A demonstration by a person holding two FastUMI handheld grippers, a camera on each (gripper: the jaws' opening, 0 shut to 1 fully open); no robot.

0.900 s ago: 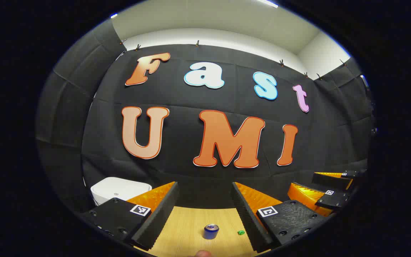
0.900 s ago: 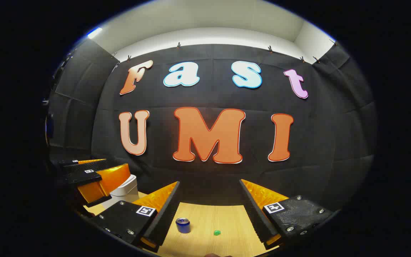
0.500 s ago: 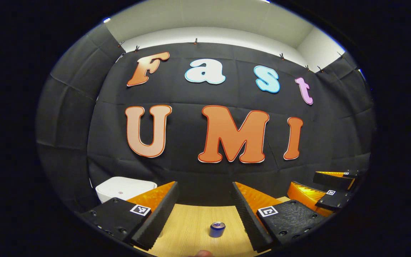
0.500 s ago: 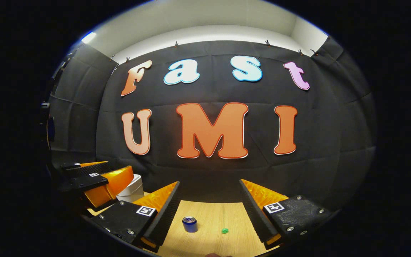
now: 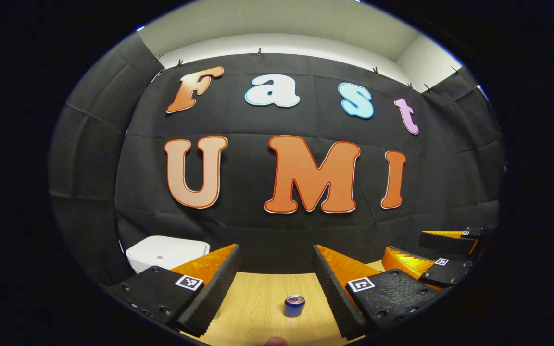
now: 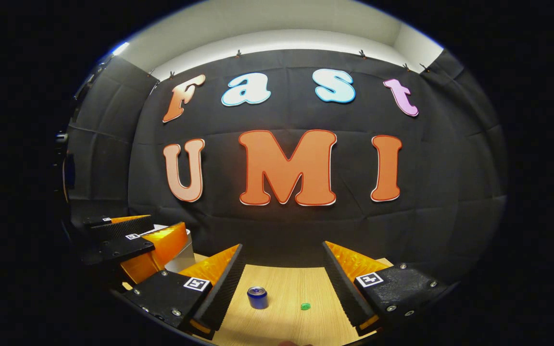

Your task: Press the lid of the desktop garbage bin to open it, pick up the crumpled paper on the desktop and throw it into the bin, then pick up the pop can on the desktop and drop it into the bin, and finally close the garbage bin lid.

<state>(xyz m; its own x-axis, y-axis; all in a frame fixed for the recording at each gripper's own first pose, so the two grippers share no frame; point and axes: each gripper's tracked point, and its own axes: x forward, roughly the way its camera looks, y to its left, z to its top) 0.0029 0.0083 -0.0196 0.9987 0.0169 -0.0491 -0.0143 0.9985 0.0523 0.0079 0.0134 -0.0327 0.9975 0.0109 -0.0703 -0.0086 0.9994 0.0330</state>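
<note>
In the left gripper view a white garbage bin (image 5: 166, 251) stands at the left against the wall, lid down. A blue pop can (image 5: 295, 306) stands upright on the wooden desktop, between and beyond the fingers of my left gripper (image 5: 275, 248), which is open and holds nothing. In the right gripper view the can (image 6: 258, 297) stands just right of the left finger, with a small green crumpled paper (image 6: 305, 306) to its right. My right gripper (image 6: 283, 246) is open and holds nothing, above and short of both.
The wooden desktop (image 6: 282, 322) runs back to the black cloth wall. My right gripper (image 5: 428, 253) hangs at the right of the left gripper view. My left gripper (image 6: 135, 240) sits at the left of the right gripper view, partly covering the bin (image 6: 184, 254).
Both grippers have shifted slightly, so the can sits a little higher in each view. The green paper has slipped behind a finger in the left gripper view. Both grippers stay open.
</note>
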